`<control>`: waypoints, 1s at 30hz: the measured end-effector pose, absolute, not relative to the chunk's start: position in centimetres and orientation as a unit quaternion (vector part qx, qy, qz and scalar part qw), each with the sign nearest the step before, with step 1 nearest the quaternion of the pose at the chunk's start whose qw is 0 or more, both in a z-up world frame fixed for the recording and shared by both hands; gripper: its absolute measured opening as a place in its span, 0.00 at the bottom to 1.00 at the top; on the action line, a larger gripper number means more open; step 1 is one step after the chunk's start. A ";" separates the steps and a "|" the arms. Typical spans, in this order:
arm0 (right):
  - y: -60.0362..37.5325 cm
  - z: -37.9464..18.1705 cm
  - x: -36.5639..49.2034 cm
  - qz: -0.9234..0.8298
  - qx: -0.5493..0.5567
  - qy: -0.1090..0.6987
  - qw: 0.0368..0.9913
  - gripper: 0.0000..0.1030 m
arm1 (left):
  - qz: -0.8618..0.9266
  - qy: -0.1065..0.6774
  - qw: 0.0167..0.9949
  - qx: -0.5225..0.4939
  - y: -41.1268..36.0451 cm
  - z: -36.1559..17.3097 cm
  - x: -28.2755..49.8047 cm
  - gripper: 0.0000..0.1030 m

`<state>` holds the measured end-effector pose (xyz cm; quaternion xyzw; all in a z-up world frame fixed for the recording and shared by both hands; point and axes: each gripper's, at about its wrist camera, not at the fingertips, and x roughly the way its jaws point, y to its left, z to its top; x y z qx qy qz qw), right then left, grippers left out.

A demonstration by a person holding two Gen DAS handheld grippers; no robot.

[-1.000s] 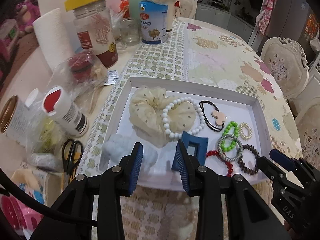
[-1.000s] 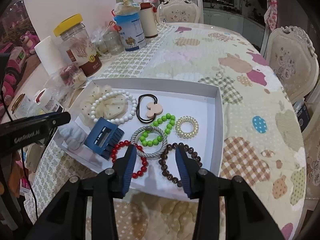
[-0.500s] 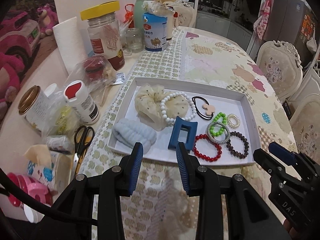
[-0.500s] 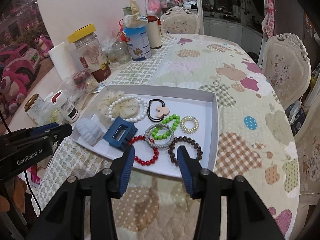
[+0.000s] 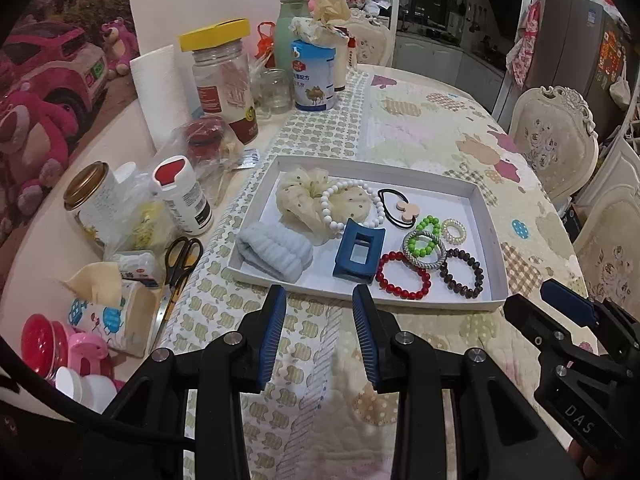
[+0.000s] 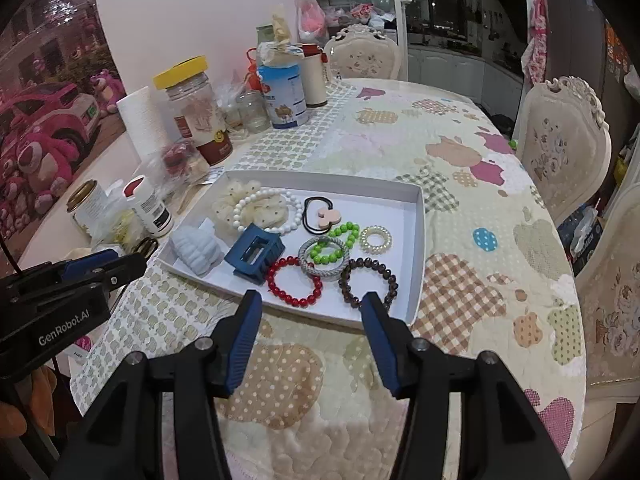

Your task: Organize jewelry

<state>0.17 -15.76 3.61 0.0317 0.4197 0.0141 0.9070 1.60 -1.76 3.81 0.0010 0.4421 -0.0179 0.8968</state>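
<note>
Counter, left edge: jars, bottles, scissors [image 5: 182, 255] (crowded). Tray [image 5: 495, 240], white, shallow rim, near front edge: blue scrunchie [image 5: 274, 251], cream scrunchie [image 5: 308, 196], white beads [image 5: 348, 210], clip [image 5: 359, 251], red beads [image 5: 404, 274], brown beads [image 5: 464, 268]. Left tool [image 5: 319, 334]: jaws apart, empty, over bare cloth short of the rim. Right tool [image 6: 312, 340]: jaws just widening, empty. Cloth right of tray open.
</note>
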 end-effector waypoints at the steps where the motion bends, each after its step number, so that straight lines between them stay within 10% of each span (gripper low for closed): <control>1: -15.7 3.7 0.0 0.015 0.031 0.419 0.907 0.53 | -0.016 0.441 0.898 0.001 -1.8 3.9 1.4 0.33; 30: -15.5 5.1 -0.7 0.025 0.020 0.411 0.911 0.54 | -0.006 0.424 0.906 0.008 -2.4 5.2 0.4 0.33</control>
